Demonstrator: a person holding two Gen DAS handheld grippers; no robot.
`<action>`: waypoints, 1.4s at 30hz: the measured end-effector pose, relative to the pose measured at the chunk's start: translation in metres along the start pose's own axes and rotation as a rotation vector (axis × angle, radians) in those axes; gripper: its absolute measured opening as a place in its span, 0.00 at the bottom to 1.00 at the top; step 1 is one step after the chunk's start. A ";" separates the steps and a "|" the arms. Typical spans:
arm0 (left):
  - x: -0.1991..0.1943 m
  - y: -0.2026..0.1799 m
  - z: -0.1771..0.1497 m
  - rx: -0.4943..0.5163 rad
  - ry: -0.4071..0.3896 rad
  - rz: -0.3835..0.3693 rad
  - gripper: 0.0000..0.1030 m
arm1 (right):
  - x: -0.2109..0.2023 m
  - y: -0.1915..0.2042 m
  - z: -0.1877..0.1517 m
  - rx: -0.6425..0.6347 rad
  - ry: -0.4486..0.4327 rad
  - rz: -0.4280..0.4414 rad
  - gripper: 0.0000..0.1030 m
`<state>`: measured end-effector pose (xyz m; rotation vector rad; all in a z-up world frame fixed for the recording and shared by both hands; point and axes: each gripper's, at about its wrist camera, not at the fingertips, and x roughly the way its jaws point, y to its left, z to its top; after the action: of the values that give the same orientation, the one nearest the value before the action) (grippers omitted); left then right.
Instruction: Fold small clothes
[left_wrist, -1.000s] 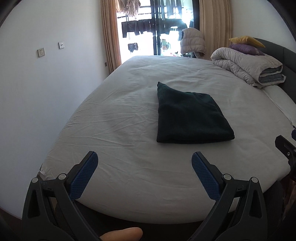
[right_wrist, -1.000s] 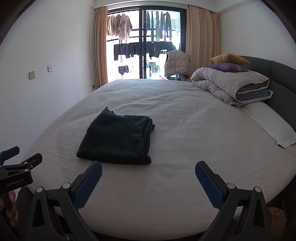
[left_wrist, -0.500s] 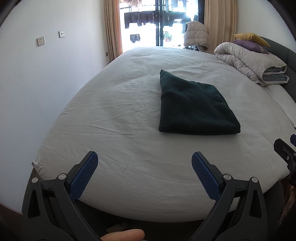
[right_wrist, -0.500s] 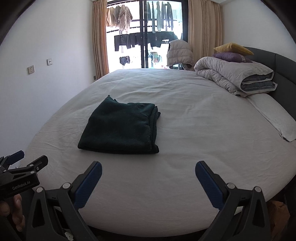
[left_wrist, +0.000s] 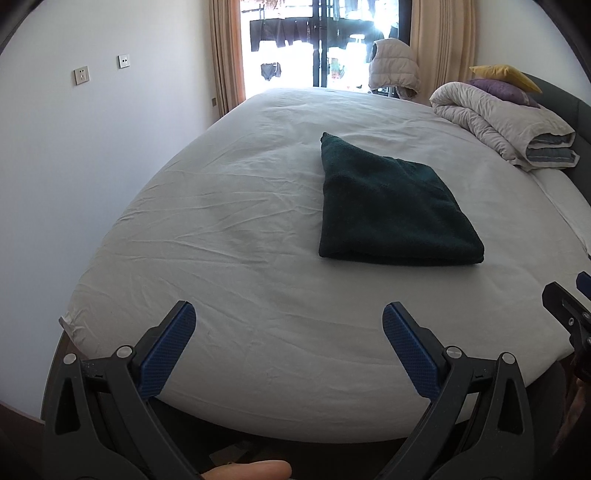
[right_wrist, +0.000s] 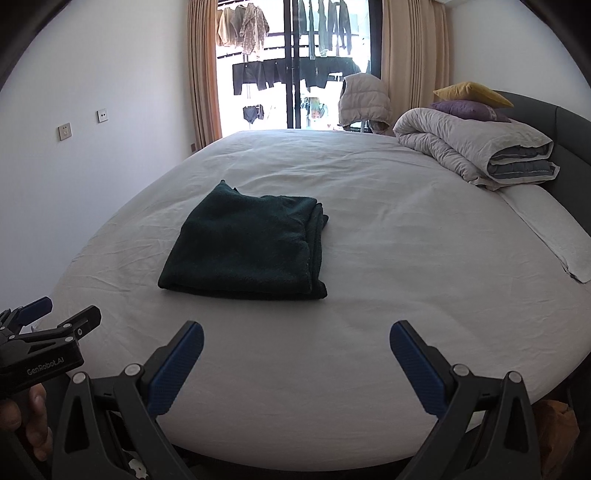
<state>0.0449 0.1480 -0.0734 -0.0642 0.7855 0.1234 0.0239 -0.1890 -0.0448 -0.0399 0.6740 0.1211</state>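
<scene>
A dark green garment (left_wrist: 388, 206) lies folded into a neat rectangle on the white bed sheet (left_wrist: 221, 229); it also shows in the right wrist view (right_wrist: 247, 243). My left gripper (left_wrist: 289, 325) is open and empty, over the near edge of the bed, well short of the garment. My right gripper (right_wrist: 296, 341) is open and empty, also near the front edge, with the garment ahead and to its left. Each gripper shows at the edge of the other's view: the right one (left_wrist: 569, 306), the left one (right_wrist: 48, 328).
A rolled grey duvet (right_wrist: 476, 147) with a purple pillow (right_wrist: 469, 109) and a yellow pillow (right_wrist: 472, 92) lies at the far right by the dark headboard. A white pillow (right_wrist: 554, 232) lies on the right. A window with curtains and hanging clothes (right_wrist: 291, 70) is behind the bed.
Both grippers have moved a little toward the bed and tilted downward, so the garment looks closer and lower in both views. The garment has not moved. Both stay open.
</scene>
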 end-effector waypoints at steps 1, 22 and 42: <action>0.000 0.000 0.000 -0.001 0.001 -0.001 1.00 | 0.000 0.000 0.000 -0.001 0.000 0.000 1.00; 0.000 -0.005 -0.002 0.007 -0.002 0.001 1.00 | 0.003 0.000 -0.003 -0.001 0.006 0.005 1.00; 0.001 -0.007 -0.003 0.014 0.000 0.000 1.00 | 0.003 0.000 -0.002 0.000 0.007 0.006 1.00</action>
<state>0.0444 0.1410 -0.0764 -0.0512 0.7862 0.1180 0.0250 -0.1891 -0.0488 -0.0382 0.6813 0.1262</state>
